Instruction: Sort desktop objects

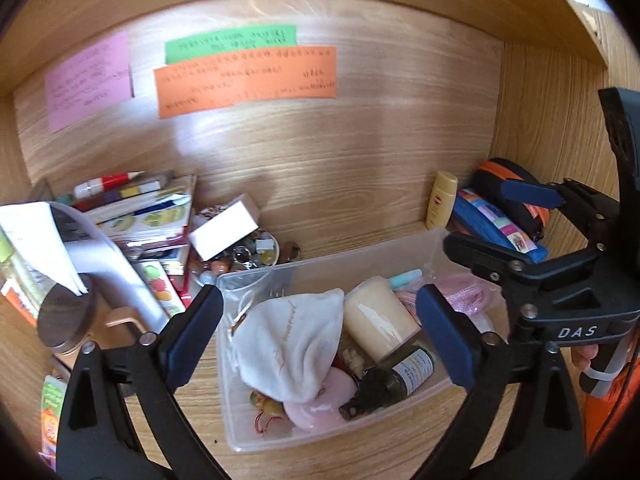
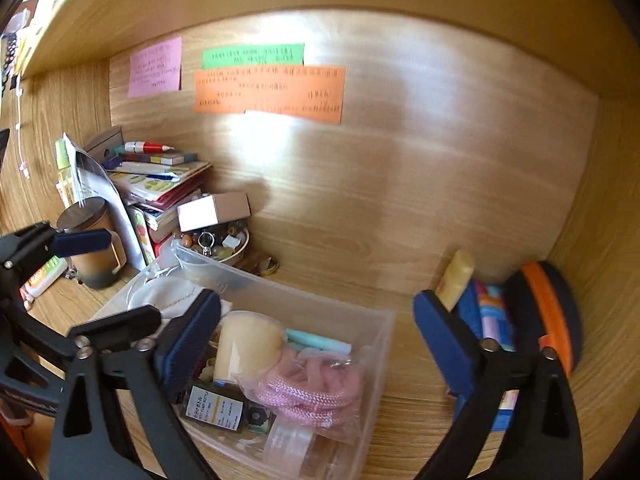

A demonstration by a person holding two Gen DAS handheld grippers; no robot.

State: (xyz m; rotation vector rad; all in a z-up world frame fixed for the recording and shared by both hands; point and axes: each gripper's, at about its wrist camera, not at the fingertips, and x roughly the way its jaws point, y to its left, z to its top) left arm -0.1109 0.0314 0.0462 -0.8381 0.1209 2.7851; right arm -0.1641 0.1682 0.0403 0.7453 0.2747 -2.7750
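A clear plastic bin (image 1: 240,420) sits on the wooden desk, also in the right wrist view (image 2: 376,344). It holds a white cloth pouch (image 1: 288,344), a cream candle (image 1: 378,316), a dark bottle (image 1: 396,380) and a pink cord in a bag (image 2: 308,388). My left gripper (image 1: 320,340) is open and empty above the bin. My right gripper (image 2: 316,344) is open and empty over the bin's right end, and it shows at the right in the left wrist view (image 1: 500,216). A yellow tube (image 1: 440,200) and a black-and-orange pouch (image 2: 548,312) stand at the back right.
A pile of books and pens (image 1: 140,208), a white box (image 1: 224,226) on a bowl of beads (image 1: 248,256) and a lidded mug (image 1: 68,316) crowd the left. Coloured notes (image 1: 244,78) stick to the back wall. Side walls enclose the desk.
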